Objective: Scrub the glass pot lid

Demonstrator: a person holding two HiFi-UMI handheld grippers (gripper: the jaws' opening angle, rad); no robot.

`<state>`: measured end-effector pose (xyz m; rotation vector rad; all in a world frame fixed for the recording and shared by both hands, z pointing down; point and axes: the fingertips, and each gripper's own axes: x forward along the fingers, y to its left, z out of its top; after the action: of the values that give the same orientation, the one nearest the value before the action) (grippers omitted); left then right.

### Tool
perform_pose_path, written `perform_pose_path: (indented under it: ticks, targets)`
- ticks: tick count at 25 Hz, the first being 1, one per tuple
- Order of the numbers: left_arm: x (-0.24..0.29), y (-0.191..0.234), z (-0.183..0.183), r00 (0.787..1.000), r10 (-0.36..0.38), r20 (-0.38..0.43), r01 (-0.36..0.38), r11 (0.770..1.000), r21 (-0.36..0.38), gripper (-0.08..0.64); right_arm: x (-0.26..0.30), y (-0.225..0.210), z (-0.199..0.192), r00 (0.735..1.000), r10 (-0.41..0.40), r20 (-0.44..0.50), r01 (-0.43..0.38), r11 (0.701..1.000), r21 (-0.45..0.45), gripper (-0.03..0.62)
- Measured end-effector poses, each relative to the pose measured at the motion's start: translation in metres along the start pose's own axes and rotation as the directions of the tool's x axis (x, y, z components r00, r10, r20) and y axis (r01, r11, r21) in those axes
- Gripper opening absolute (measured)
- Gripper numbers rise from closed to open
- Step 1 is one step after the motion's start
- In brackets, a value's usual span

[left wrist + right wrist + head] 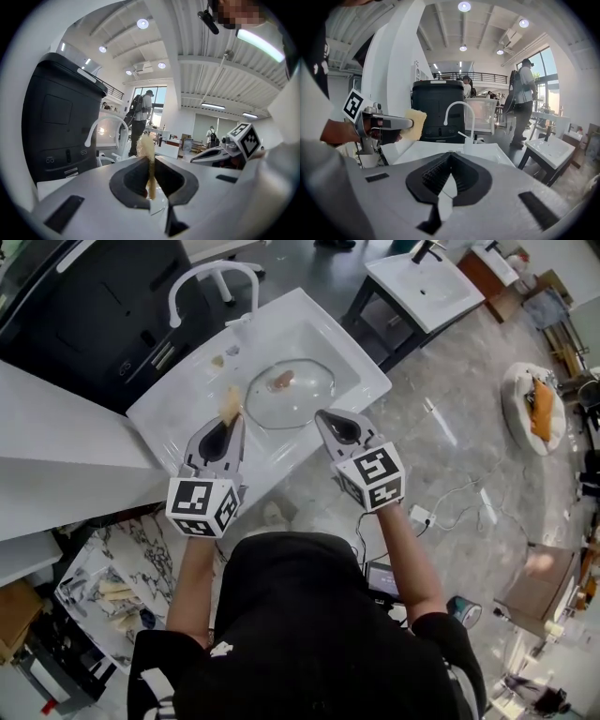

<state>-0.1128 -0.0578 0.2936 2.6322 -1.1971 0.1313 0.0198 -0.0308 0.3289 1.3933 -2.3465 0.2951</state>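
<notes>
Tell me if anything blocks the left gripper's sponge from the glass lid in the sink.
Nothing visible does. The sponge, pinched in the left gripper, is by the left edge of the glass pot lid, which lies uncovered in the sink. The right gripper, shut and empty, sits off its near right edge.

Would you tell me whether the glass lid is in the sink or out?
In: the lid lies flat inside the basin of the white sink.
</notes>
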Motion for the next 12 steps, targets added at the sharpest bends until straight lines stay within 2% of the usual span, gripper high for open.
perform_pose_path:
  ticks: [7,12]
  targets:
    - [0.02,0.005,-0.013,0.999,-0.004,-0.038,0.004,1.0,-0.014,0.02,0.018,-0.015,-0.016,0.998,-0.001,-0.07,0.0,1.0,-0.013,-0.003]
    - [0.042,0.012,-0.022,0.997,0.012,-0.07,-0.014,1.0,-0.022,0.02,0.036,-0.034,-0.027,0.994,0.032,-0.108,-0.033,0.999,-0.008,-0.003]
